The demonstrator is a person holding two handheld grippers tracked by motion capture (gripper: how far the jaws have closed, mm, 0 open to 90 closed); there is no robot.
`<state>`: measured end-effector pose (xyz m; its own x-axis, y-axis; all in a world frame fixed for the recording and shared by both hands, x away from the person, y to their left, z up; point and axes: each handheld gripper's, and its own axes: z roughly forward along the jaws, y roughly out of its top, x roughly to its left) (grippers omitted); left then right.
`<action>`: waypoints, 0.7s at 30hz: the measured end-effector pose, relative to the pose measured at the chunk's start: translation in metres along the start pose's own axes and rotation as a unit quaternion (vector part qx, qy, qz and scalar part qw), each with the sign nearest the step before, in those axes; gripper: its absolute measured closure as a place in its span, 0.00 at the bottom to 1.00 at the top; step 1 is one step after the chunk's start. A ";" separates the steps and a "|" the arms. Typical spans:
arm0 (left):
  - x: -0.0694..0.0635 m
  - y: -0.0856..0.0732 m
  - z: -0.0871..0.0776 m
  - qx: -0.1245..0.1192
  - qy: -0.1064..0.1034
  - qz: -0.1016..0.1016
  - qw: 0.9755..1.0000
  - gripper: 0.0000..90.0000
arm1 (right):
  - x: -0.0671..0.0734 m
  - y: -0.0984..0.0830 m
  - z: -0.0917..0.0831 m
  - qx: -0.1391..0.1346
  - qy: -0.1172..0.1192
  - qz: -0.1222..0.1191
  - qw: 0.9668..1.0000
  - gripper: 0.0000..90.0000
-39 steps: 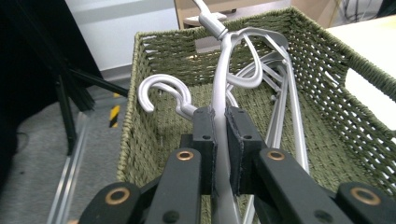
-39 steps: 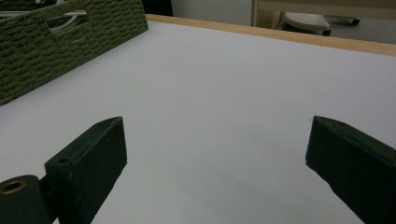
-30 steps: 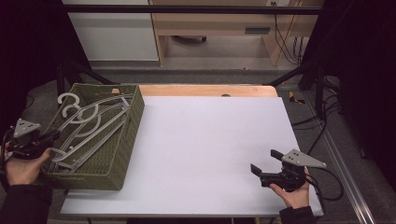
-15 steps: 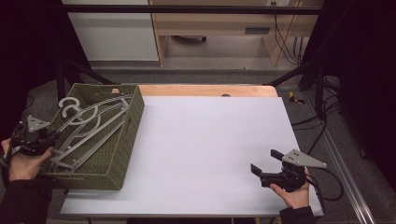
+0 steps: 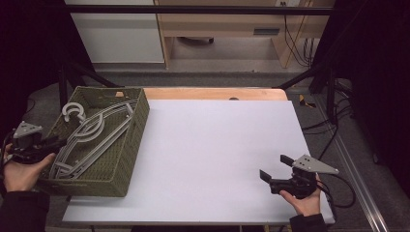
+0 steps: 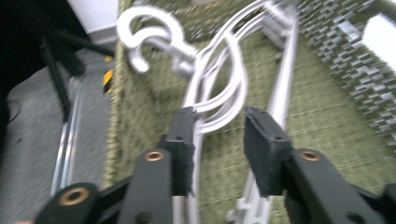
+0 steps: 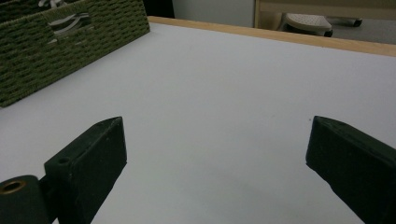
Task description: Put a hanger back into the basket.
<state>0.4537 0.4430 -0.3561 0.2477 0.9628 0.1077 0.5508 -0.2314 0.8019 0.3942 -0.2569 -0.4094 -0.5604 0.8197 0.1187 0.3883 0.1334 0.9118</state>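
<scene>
Left gripper (image 6: pixel 218 135) jaws just opening, parted over grey hangers (image 6: pixel 224 88) in green basket (image 5: pixel 128 159), gripping nothing.

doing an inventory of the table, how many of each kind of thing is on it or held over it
woven green basket: 1
grey clothes hangers in the basket: at least 2, overlapping, exact number hard to tell
handheld grippers: 2, left gripper over the basket, right gripper over the white table
total: at least 5
</scene>
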 end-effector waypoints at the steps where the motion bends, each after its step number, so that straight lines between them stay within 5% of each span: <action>1: -0.003 0.000 -0.002 -0.009 -0.012 0.000 1.000 0.65 | 0.000 0.000 0.000 -0.003 0.000 0.002 1.000 0.06; 4: -0.015 0.000 -0.009 -0.048 -0.047 -0.006 0.998 0.54 | 0.000 0.001 -0.001 -0.008 0.003 0.002 1.000 0.06; 8: -0.037 -0.001 -0.015 -0.092 -0.095 -0.002 0.991 0.42 | 0.000 0.001 -0.003 -0.015 0.004 0.011 1.000 0.05; 12: -0.063 -0.003 -0.021 -0.128 -0.137 -0.001 0.982 0.32 | -0.001 0.002 -0.005 -0.021 0.009 0.010 1.000 0.04; 15: -0.081 -0.007 -0.023 -0.144 -0.162 0.005 0.976 0.26 | -0.001 0.003 -0.007 -0.028 0.011 0.009 1.000 0.03; 21: -0.113 -0.016 -0.025 -0.149 -0.192 0.018 0.970 0.19 | -0.002 0.003 -0.009 -0.036 0.015 0.010 0.999 0.02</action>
<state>0.3974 0.3414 -0.3664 0.5731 0.8184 -0.0417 0.2952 -0.1587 0.9422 0.3900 -0.2634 -0.4029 -0.5747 0.8050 0.1473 0.3468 0.0766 0.9348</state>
